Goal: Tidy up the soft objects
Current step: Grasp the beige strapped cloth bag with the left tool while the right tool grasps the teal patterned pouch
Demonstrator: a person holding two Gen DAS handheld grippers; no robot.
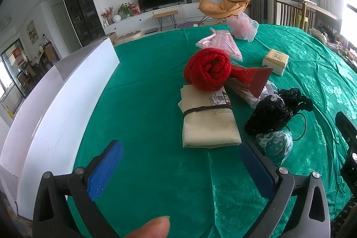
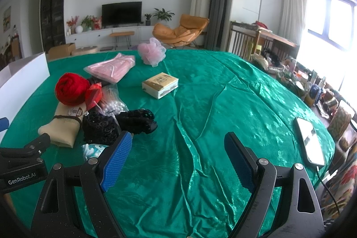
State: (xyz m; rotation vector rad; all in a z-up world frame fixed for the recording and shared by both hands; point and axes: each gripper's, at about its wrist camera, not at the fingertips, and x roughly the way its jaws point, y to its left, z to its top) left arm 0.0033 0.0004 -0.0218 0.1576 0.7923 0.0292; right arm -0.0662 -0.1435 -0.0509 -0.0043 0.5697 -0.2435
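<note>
A pile of soft things lies on the green tablecloth (image 1: 145, 86). A red yarn ball (image 1: 207, 68) rests on the far end of a folded beige cloth (image 1: 209, 126) tied with a dark band. Black lacy fabric (image 1: 272, 115) lies to its right, over a teal patterned pouch (image 1: 274, 142). Farther back are a pink packet (image 1: 221, 44), a pink mesh puff (image 1: 243, 26) and a tissue box (image 1: 275, 61). My left gripper (image 1: 180, 157) is open, just short of the beige cloth. My right gripper (image 2: 178, 148) is open over bare tablecloth (image 2: 212, 104), right of the black fabric (image 2: 136, 119).
A white open box (image 1: 67, 86) stands along the table's left edge. A phone (image 2: 310, 139) with a cable lies near the right edge. Beyond that edge sits a cluttered surface (image 2: 312, 86). A fingertip (image 1: 151, 226) shows at the bottom of the left wrist view.
</note>
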